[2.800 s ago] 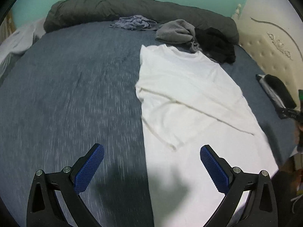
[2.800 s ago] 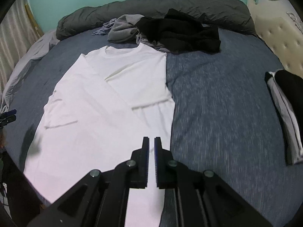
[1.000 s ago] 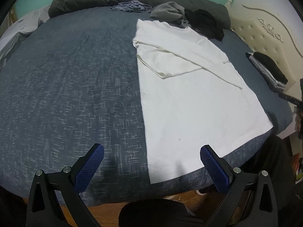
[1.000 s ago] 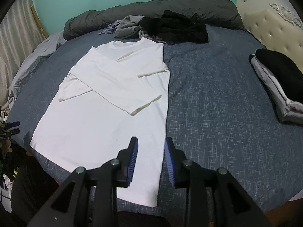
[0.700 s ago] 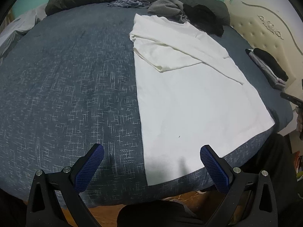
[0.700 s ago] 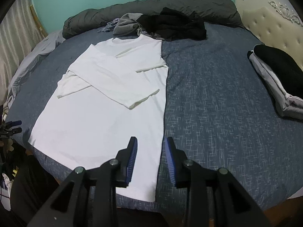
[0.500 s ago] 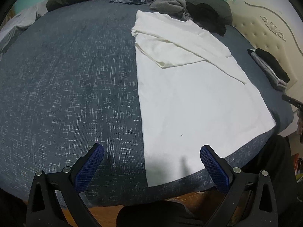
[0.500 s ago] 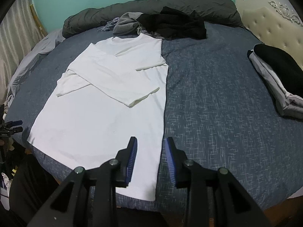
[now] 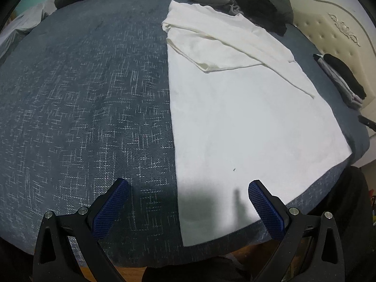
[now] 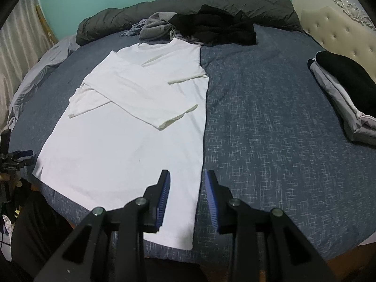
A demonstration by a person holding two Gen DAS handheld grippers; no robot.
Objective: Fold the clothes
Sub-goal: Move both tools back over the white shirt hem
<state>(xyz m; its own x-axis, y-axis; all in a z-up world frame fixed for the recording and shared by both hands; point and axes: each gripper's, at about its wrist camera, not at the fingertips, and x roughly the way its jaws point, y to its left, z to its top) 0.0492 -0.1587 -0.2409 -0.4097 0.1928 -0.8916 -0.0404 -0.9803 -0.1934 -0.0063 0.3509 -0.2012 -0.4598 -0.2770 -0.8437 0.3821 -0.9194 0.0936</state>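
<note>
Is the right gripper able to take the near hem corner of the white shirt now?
Probably yes: the right gripper hangs with jaws open over the white shirt, and nothing covers that hem corner.

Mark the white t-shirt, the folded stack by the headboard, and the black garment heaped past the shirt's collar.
white t-shirt (image 10: 131,150), right wrist view, on the flat body panel.
folded stack (image 10: 343,80), right wrist view, on the black top layer.
black garment (image 10: 216,28), right wrist view, on the middle of the heap.
</note>
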